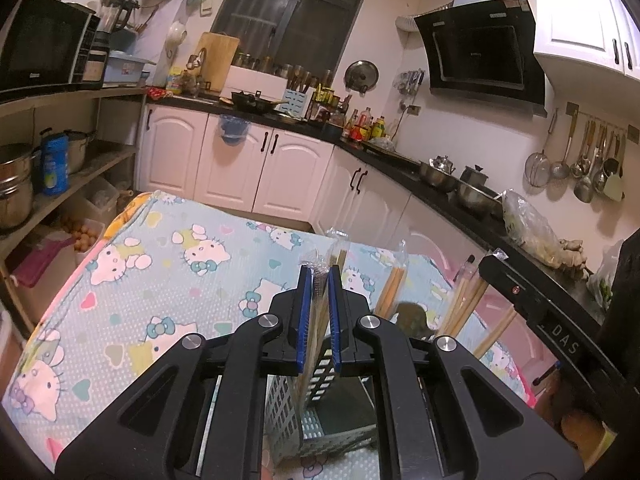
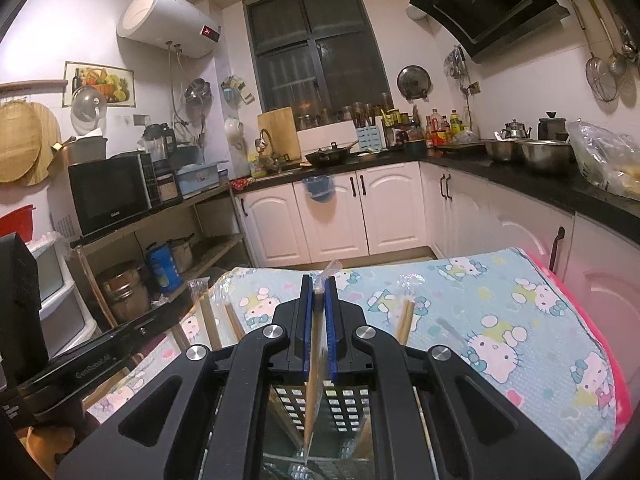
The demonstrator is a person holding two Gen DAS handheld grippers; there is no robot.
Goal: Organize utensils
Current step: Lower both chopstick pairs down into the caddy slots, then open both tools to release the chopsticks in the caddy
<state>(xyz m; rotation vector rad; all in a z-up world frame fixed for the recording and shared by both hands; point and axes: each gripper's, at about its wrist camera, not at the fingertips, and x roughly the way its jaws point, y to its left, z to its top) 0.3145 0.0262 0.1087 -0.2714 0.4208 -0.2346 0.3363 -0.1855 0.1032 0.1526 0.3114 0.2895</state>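
Two claws are in view, each clamped on one plastic-wrapped pair of chopsticks above a perforated utensil basket. The left claw pinches its wrapped pair between blue pads, the sticks running down into the grey basket directly below. The right claw grips its own wrapped pair the same way, with the lower end reaching into the same kind of slotted basket.

Counting the rest in the left wrist view: one further wrapped pair stands upright just right of the claw, and beside it a looser cluster of chopsticks leans rightward; the exact number in that cluster cannot be told. In the right wrist view, two bare sticks rise just right of the claw and a wrapped set stands to its left.

All of it sits over a worktop covered by a pale blue cartoon-cat cloth.

Readable writing: the other claw's black body shows the letters "DAS" in the left view, and in the right view the matching body reads roughly "GenRobot.AI". One microwave carries a small brand mark that looks like "Galanz". One white water heater shows a red digital display, apparently "24".
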